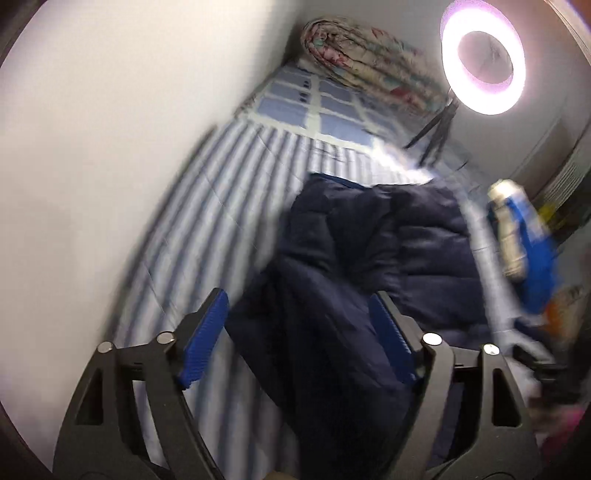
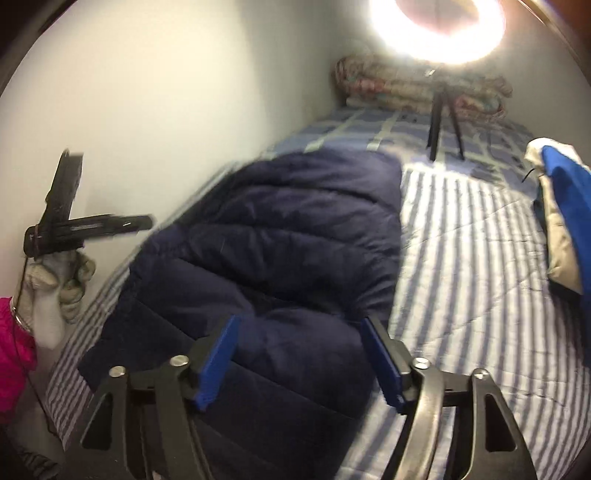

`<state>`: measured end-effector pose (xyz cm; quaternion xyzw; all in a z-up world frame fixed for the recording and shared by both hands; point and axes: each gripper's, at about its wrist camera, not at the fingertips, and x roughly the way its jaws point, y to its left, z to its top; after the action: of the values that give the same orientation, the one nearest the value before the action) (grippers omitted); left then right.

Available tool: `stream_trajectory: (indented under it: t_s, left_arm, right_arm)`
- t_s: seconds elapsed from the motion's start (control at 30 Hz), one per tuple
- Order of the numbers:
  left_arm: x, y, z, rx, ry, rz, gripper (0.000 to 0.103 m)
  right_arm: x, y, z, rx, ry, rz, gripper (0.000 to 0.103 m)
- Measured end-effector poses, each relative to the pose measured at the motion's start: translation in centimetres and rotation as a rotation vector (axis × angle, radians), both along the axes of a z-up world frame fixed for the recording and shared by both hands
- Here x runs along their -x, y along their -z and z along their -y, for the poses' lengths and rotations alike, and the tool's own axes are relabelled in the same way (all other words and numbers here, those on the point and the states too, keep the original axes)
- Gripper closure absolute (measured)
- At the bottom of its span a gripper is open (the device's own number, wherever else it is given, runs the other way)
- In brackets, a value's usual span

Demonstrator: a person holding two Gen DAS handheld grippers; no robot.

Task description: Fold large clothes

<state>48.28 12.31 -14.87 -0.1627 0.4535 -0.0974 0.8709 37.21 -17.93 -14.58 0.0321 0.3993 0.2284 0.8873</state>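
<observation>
A dark navy padded jacket (image 2: 280, 229) lies folded lengthwise on the striped bed cover (image 2: 461, 258), close to the wall. In the right wrist view my right gripper (image 2: 301, 325) stands open over the jacket's near end, and its blue pads (image 2: 218, 354) are not pressing the cloth. In the same view the left gripper (image 2: 109, 188) is lifted at the far left beside the wall, its fingers spread, held by a gloved hand (image 2: 62, 280). In the blurred left wrist view the left gripper (image 1: 299, 299) is open above the jacket (image 1: 369, 240), with nothing pinched.
A white wall (image 2: 166, 92) runs along the bed's left side. A lit ring light (image 2: 439, 33) on a black tripod (image 2: 439, 122) stands on the bed ahead. Behind it is a rolled floral quilt (image 2: 406, 85). A blue and beige garment pile (image 2: 561, 221) lies at the right.
</observation>
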Motion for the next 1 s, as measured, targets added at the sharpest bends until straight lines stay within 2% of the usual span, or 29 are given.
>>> stream_trajectory:
  t_s: [0.03, 0.07, 0.1, 0.23, 0.43, 0.53, 0.6, 0.83, 0.93, 1.0]
  left_arm:
    - [0.4, 0.1, -0.9, 0.084, 0.011, -0.035, 0.022]
    - [0.5, 0.2, -1.2, 0.124, 0.019, -0.061, 0.022]
    - [0.3, 0.3, -1.4, 0.14, 0.024, -0.076, 0.022]
    - [0.5, 2.0, -3.0, 0.223, -0.015, -0.126, 0.022]
    - [0.5, 6.3, -4.6, 0.464, -0.06, -0.182, 0.022]
    - [0.2, 7.7, -4.7, 0.577, -0.069, -0.179, 0.022]
    - [0.0, 8.2, -4.8, 0.624, -0.072, -0.173, 0.022]
    - [-1.1, 8.6, -3.9, 0.651, -0.047, -0.171, 0.022]
    - [-1.7, 8.3, -3.2, 0.625, -0.034, -0.17, 0.022]
    - [-2.1, 8.0, -2.4, 0.573, -0.027, -0.173, 0.022]
  right_arm:
    - [0.1, -0.1, 0.9, -0.021, 0.005, 0.005, 0.022]
    - [0.1, -0.1, 1.8, -0.045, 0.014, -0.001, 0.015]
    - [-0.2, 0.1, 2.5, -0.066, 0.025, -0.01, 0.013]
    - [-1.8, 1.7, 5.6, -0.154, 0.091, -0.074, 0.013]
    - [-4.2, 4.4, 6.7, -0.257, 0.061, -0.209, 0.013]
    - [-5.1, 5.5, 6.6, -0.309, 0.051, -0.248, 0.016]
    - [-5.6, 6.3, 6.3, -0.333, 0.045, -0.27, 0.017]
    - [-7.3, 8.3, 5.0, -0.382, 0.041, -0.301, 0.017]
    - [-7.7, 8.7, 4.4, -0.415, 0.043, -0.305, 0.017]
    - [-7.9, 8.8, 3.8, -0.417, 0.035, -0.306, 0.017]
